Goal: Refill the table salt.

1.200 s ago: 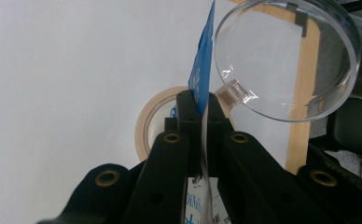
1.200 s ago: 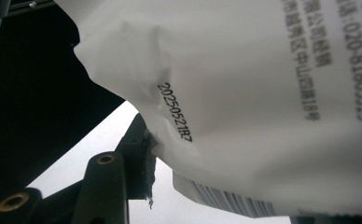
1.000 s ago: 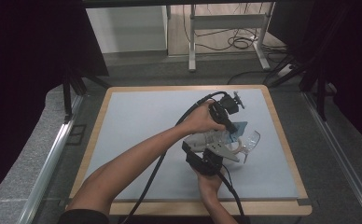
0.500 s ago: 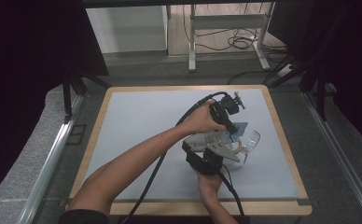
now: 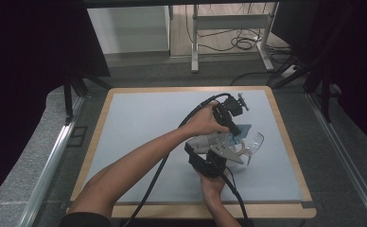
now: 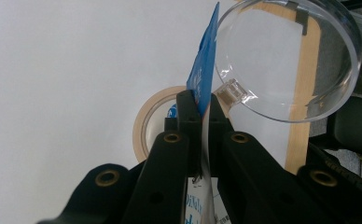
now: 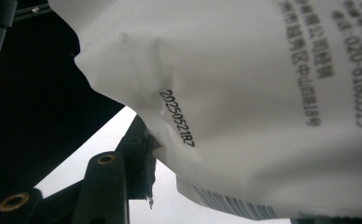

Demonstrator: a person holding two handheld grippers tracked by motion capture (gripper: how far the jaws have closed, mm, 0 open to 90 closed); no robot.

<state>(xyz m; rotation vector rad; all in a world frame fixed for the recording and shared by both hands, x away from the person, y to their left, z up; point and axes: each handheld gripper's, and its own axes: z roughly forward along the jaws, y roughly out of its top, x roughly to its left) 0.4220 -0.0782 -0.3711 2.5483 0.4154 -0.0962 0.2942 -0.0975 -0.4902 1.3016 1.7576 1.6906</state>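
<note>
Item: pouch (image 5: 229, 138), white with a blue edge, held above the right half of the table (image 5: 139, 118).

Left gripper (image 6: 198, 100): jaws pressed together on the pouch's blue edge (the sheet stands up between the pads).

Right gripper (image 5: 218, 156): jaws partway closed on the pouch's white body; printed text and a barcode face its camera.

Adjacent: clear round lid (image 6: 291, 60), just beside the left gripper's tips; tape roll (image 6: 152, 116), flat on the table behind the jaws.
</note>
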